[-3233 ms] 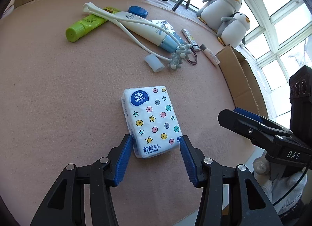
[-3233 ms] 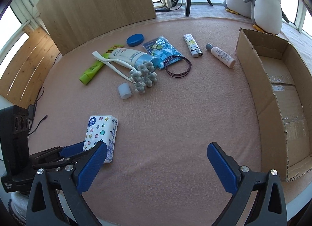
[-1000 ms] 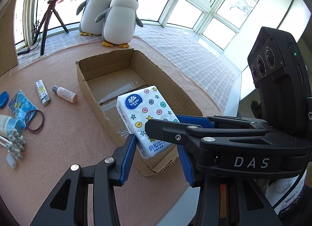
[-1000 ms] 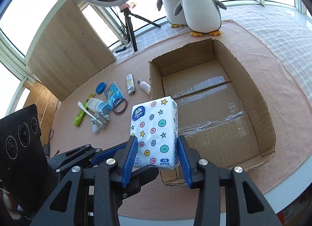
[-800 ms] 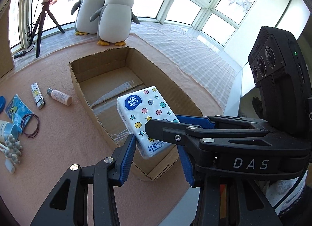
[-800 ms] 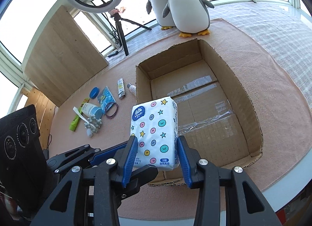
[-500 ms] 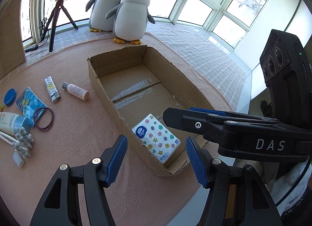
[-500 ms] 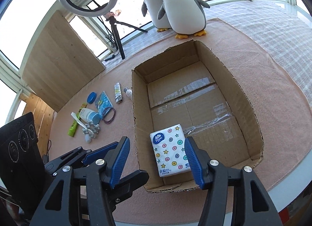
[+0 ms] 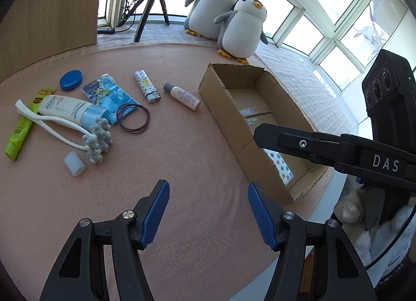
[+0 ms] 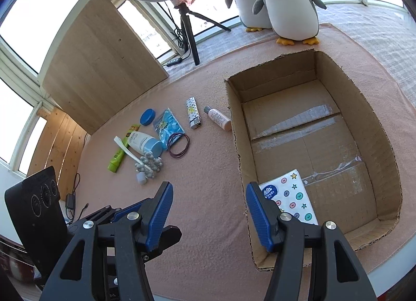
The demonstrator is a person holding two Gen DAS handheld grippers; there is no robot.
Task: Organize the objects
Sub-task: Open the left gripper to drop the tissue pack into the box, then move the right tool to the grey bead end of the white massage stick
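The white tissue pack (image 10: 293, 197) with coloured dots lies flat in the near corner of the open cardboard box (image 10: 384, 145); in the left wrist view only its edge (image 9: 282, 166) shows inside the box (image 9: 228, 103). My left gripper (image 9: 208, 212) is open and empty above the pink mat, left of the box. My right gripper (image 10: 208, 212) is open and empty, over the box's near left wall.
On the mat left of the box lie a small bottle (image 9: 183, 96), a lighter (image 9: 147, 86), hair ties (image 9: 134, 121), a blue packet (image 9: 109, 93), a cream tube (image 9: 70, 111), a green tube (image 9: 22, 132), a blue lid (image 9: 70, 80), a white cap (image 9: 74, 163) and a grey massager (image 9: 98, 140). Two plush penguins (image 9: 239, 28) stand behind.
The tissue pack, held over the box a second ago, has been let go and lies in the box. Both grippers have opened, and the left one has swung left toward the loose items.
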